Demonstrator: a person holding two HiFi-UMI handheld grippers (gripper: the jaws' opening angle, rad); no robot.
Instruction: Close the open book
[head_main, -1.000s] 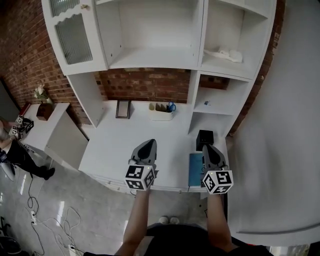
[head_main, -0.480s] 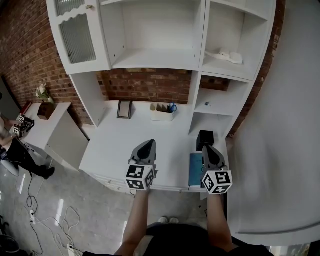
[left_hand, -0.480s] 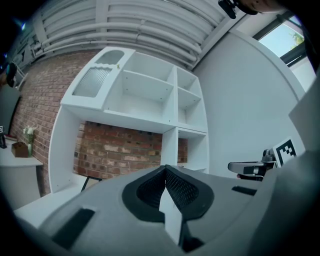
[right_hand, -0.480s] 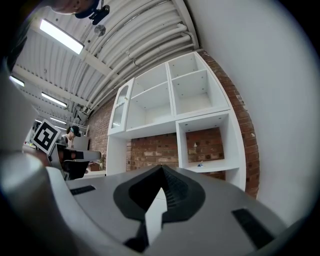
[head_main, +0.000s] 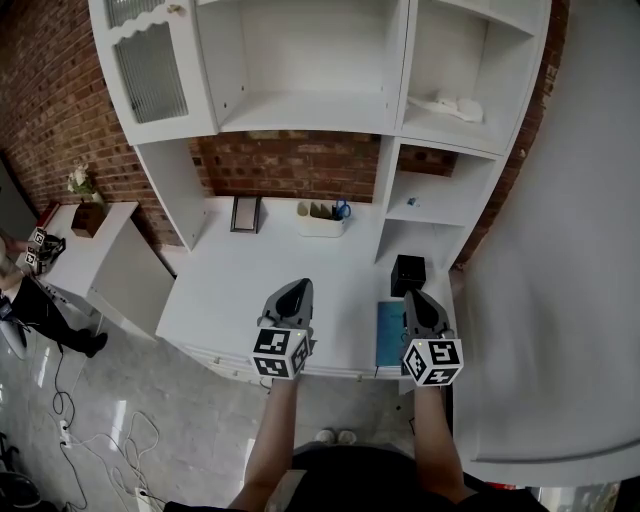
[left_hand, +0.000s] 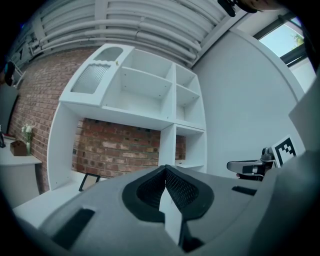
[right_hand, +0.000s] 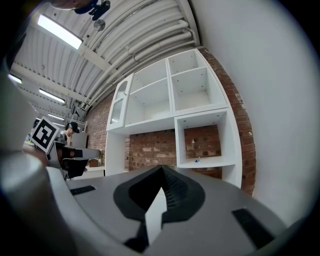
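The left gripper (head_main: 296, 287) and right gripper (head_main: 414, 296) had their jaws pressed together, holding nothing. The teal book (head_main: 388, 335) lay flat near the front edge of the white desk (head_main: 240, 285), partly hidden by the right gripper.

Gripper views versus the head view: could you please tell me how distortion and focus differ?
Left gripper view: strong fisheye, black corners, white shelf unit bowed, foreground soft. Right gripper view: same vignette, ceiling light strip glaring. Head view: milder bending, desk evenly lit and sharp.

Teal book (head_main: 389, 335), lying flat, front right of white desk (head_main: 250, 285)
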